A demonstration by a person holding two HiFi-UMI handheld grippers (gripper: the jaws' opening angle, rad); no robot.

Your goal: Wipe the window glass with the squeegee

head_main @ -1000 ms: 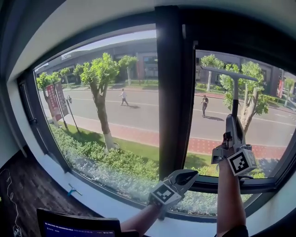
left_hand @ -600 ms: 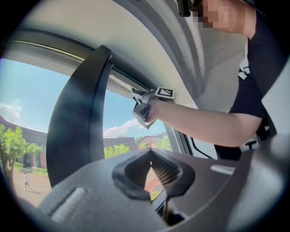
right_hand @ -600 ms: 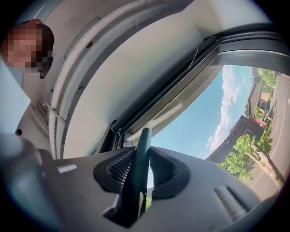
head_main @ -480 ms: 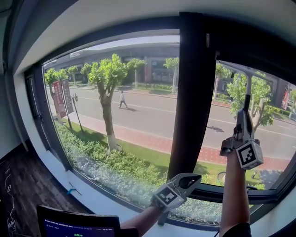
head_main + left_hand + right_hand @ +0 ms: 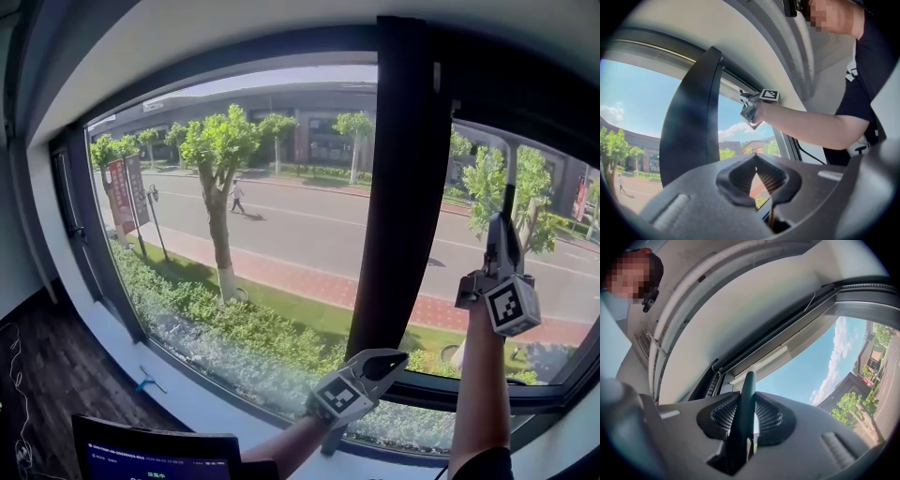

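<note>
Nearest: monitor (image 5: 155,457) at the bottom edge of the head view, screen lit.

Left gripper (image 5: 380,366) sits low, just above the white sill (image 5: 187,398), in front of the foot of the dark mullion (image 5: 398,187). In the left gripper view (image 5: 757,180) its jaws meet at the tips and nothing is between them.

Right gripper (image 5: 499,230) is raised on an outstretched arm in front of the right pane, marker cube facing the head camera. In the right gripper view (image 5: 746,416) its jaws are clamped on the dark handle of the squeegee (image 5: 745,404), which runs straight up out of them. From the left gripper view the right gripper (image 5: 757,103) shows high up beside the mullion.

Squeegee (image 5: 509,178): shaft vertical above the right gripper, blade across the top of the right pane just under the upper frame. Can't tell whether the blade touches the window glass (image 5: 281,234).

Floor (image 5: 56,375) is dark wood at lower left, with a small blue item (image 5: 142,382) lying at the base of the sill.

Outside: hedge (image 5: 244,328) along the window, tree (image 5: 217,150), red banner (image 5: 119,195), brick path, road with one walking person (image 5: 236,195), buildings behind.
</note>
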